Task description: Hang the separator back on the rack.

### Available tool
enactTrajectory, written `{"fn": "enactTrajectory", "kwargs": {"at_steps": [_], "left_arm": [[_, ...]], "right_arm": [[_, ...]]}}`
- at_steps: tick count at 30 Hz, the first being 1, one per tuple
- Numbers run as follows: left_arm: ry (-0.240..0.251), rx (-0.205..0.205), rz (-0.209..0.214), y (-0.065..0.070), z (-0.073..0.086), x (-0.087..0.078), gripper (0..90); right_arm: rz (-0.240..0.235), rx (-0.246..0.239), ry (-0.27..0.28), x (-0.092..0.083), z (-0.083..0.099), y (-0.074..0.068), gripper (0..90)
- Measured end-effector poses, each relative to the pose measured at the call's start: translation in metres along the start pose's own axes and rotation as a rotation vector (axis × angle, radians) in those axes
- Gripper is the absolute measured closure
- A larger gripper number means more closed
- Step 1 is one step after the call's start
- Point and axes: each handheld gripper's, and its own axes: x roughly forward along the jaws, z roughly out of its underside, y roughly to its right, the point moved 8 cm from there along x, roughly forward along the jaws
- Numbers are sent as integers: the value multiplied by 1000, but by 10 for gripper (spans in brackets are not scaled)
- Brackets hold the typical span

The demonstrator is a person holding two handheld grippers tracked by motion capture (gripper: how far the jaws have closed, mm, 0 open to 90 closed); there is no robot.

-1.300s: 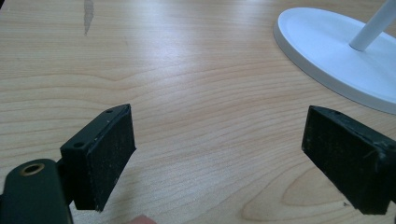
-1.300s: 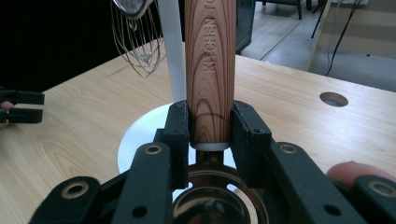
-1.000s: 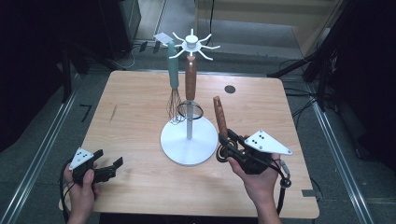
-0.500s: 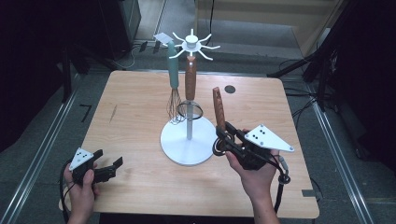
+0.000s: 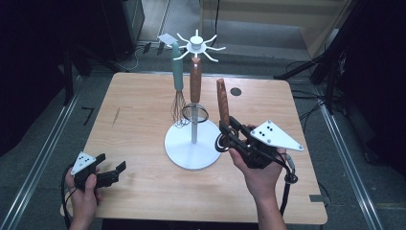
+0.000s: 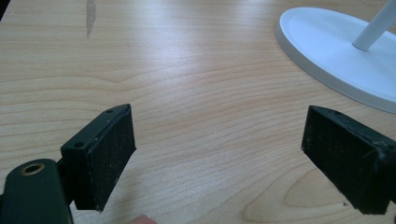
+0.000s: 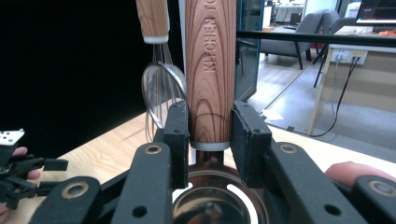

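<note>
A white utensil stand (image 5: 196, 46) rises from a round base (image 5: 187, 153) at the table's middle. On its hooks hang a teal-handled whisk (image 5: 178, 79) and a wood-handled utensil (image 5: 195, 81) with a wire ring at its lower end. Just right of the base, my right gripper (image 5: 229, 132) is shut on a second wood-handled utensil (image 5: 221, 98), held upright. In the right gripper view both pads clamp that handle (image 7: 210, 70) above its metal bowl (image 7: 217, 200). My left gripper (image 5: 116, 171) stands open near the front left; nothing lies between its pads (image 6: 109, 154).
A small black disc (image 5: 235, 91) lies on the wooden table (image 5: 139, 100) behind the held utensil. The stand's base (image 6: 341, 51) sits ahead and right of the left jaws. Dark floor and cables surround the table.
My right gripper has lifted the wood-handled utensil a little and carried it slightly toward the stand. The left gripper has stayed in place, open.
</note>
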Motion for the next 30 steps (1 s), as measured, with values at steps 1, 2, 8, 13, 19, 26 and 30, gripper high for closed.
{"fn": "enactTrajectory", "kwargs": {"at_steps": [1, 2, 8, 13, 19, 26, 30], "left_arm": [[1, 0, 1, 0, 0, 0, 101], [1, 0, 1, 0, 0, 0, 101], [2, -1, 1, 0, 0, 0, 101], [2, 1, 1, 0, 0, 0, 101], [2, 2, 1, 0, 0, 0, 101], [1, 3, 0, 0, 0, 0, 101], [1, 7, -1, 0, 0, 0, 94]], "right_arm": [[0, -1, 3, 0, -2, 0, 707], [-1, -1, 6, 0, -4, 0, 707], [-3, -13, 28, 0, -15, -2, 707], [1, -19, 45, 1, -22, -2, 707], [-2, -20, 64, 1, -30, -3, 707], [-2, -22, 85, 1, -38, -5, 707], [0, -15, 91, 2, -40, -5, 707]]}}
